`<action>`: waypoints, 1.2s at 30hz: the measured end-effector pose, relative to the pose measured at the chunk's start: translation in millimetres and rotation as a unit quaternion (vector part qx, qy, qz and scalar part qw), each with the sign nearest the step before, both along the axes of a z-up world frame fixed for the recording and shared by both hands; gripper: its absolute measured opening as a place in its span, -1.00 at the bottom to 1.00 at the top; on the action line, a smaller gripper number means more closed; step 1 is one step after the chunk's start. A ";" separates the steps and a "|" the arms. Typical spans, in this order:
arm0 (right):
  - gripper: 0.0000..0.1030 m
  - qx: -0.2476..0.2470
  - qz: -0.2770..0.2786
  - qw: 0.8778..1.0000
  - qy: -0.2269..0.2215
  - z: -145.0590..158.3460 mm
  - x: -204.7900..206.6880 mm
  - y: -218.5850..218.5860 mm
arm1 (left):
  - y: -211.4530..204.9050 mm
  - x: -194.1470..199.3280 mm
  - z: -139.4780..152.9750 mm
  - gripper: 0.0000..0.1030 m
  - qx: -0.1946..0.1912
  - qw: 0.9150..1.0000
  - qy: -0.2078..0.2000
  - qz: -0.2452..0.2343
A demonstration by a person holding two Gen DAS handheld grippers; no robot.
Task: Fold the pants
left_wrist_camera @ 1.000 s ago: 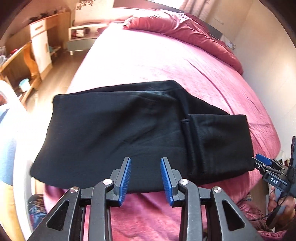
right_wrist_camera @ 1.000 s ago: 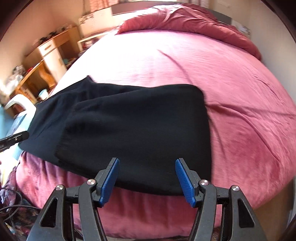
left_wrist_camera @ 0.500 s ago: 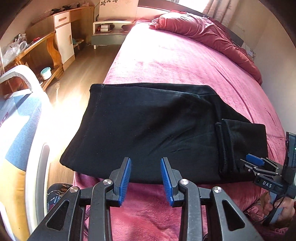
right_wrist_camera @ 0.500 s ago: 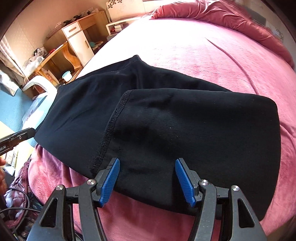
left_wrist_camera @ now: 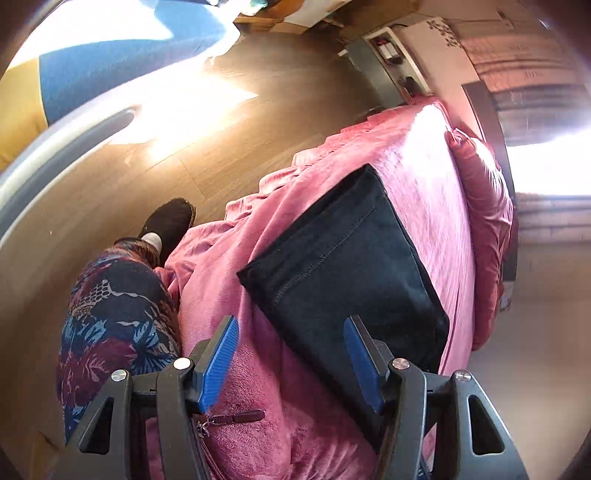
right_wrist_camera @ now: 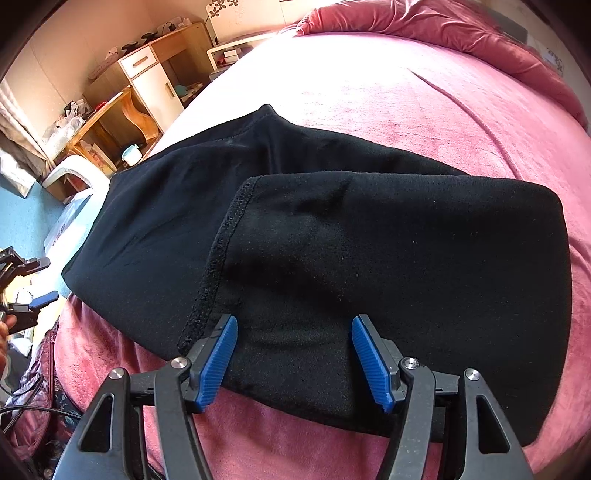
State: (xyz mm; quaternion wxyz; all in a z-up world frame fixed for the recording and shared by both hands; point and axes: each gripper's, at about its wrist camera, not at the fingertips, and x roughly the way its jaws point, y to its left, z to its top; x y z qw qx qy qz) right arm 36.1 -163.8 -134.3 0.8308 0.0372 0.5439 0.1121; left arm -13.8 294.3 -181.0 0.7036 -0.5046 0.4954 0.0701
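Black pants (right_wrist_camera: 332,240) lie on a pink bed (right_wrist_camera: 424,103), with the leg end folded over onto the upper part; the hem seam (right_wrist_camera: 218,266) runs across the middle. My right gripper (right_wrist_camera: 295,362) is open and empty, its jaws over the near edge of the folded layer. My left gripper (left_wrist_camera: 291,362) is open and empty, tilted sideways at the waist end of the pants (left_wrist_camera: 351,266), over the bed's edge. The left gripper also shows at the far left of the right wrist view (right_wrist_camera: 26,291).
The person's patterned trouser leg (left_wrist_camera: 114,325) and slipper (left_wrist_camera: 170,221) stand on the wooden floor (left_wrist_camera: 184,140) beside the bed. A crumpled pink duvet (right_wrist_camera: 443,26) lies at the bed's head. A desk and cabinet (right_wrist_camera: 147,85) stand along the wall.
The left gripper has swung left and rolled sideways, and its jaws have opened wider. The right gripper has moved closer to the near edge of the folded layer.
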 end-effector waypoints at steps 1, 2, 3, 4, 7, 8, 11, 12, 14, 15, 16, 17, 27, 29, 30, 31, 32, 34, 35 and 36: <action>0.27 0.001 0.000 1.000 0.001 -0.2 0.3 -0.2 | 2.7 -0.7 -4.4 0.17 -0.005 1.000 0.004 0.007; 0.27 0.001 0.000 1.000 0.001 -0.5 0.7 -0.5 | 5.0 -0.8 -8.7 0.14 -0.007 1.000 0.009 0.014; 0.27 0.001 0.000 1.000 0.001 -0.3 1.2 -1.0 | 7.2 1.7 -13.7 0.14 -0.011 1.000 0.012 0.018; 0.27 0.001 0.000 1.000 0.001 0.3 1.3 -1.7 | 8.5 4.0 -17.9 0.14 -0.015 1.000 0.014 0.021; 0.28 0.000 -0.001 1.000 0.002 0.4 2.1 -2.3 | 8.8 7.1 -31.9 0.09 -0.029 0.999 0.024 0.033; 0.28 0.000 -0.001 1.000 0.002 0.2 2.7 -2.2 | 7.9 8.9 -36.7 0.01 -0.028 0.999 0.027 0.035; 0.28 -0.001 -0.001 1.000 0.003 0.2 2.2 -2.4 | 7.7 16.5 -45.9 -0.02 -0.027 0.998 0.033 0.037; 0.29 -0.002 -0.001 1.000 0.003 0.1 2.4 -2.0 | 8.2 18.4 -49.5 -0.04 -0.028 0.998 0.034 0.039; 0.29 -0.002 -0.001 1.000 0.003 -0.3 2.4 -1.2 | 8.3 20.8 -52.3 -0.19 -0.031 0.998 0.025 0.044; 0.29 -0.003 -0.002 1.000 0.003 -0.5 2.4 -1.1 | 7.5 23.1 -52.2 -0.34 -0.030 0.999 0.018 0.041; 0.29 -0.003 -0.001 1.000 0.003 -0.6 2.4 -0.9 | 6.4 25.4 -51.3 -0.36 -0.021 0.999 0.014 0.037; 0.29 -0.004 -0.002 1.000 0.002 -0.9 2.2 -0.1 | 5.4 26.7 -48.9 -0.48 -0.012 0.999 0.009 0.033; 0.29 -0.006 -0.004 1.000 0.003 2.6 1.8 -5.2 | -23.9 38.2 36.6 -0.78 0.066 0.989 -0.130 -0.040; 0.29 -0.002 -0.008 1.000 0.001 5.2 1.0 -8.6 | -39.0 45.4 58.4 -0.78 0.066 0.981 -0.169 -0.072; 0.29 0.002 -0.012 1.000 -0.003 8.5 0.3 -11.0 | -49.6 48.3 69.6 -0.78 0.073 0.975 -0.188 -0.093; 0.29 0.006 -0.015 1.000 -0.009 13.0 -0.3 -13.8 | -61.3 51.5 79.3 -0.78 0.072 0.968 -0.208 -0.117; 0.29 0.011 -0.019 1.000 -0.016 17.8 -0.7 -17.1 | -73.7 54.5 87.8 -0.78 0.064 0.961 -0.229 -0.144; 0.29 0.029 -0.026 0.999 -0.032 29.9 -0.4 -26.1 | -101.0 58.4 101.8 -0.78 0.055 0.942 -0.265 -0.200; 0.30 0.049 -0.028 0.998 -0.035 36.0 1.0 -31.0 | -114.0 60.6 107.9 -0.78 0.053 0.933 -0.277 -0.224; 0.30 0.076 -0.027 0.996 -0.035 41.8 3.8 -35.6 | -126.9 62.0 110.9 -0.78 0.048 0.924 -0.286 -0.249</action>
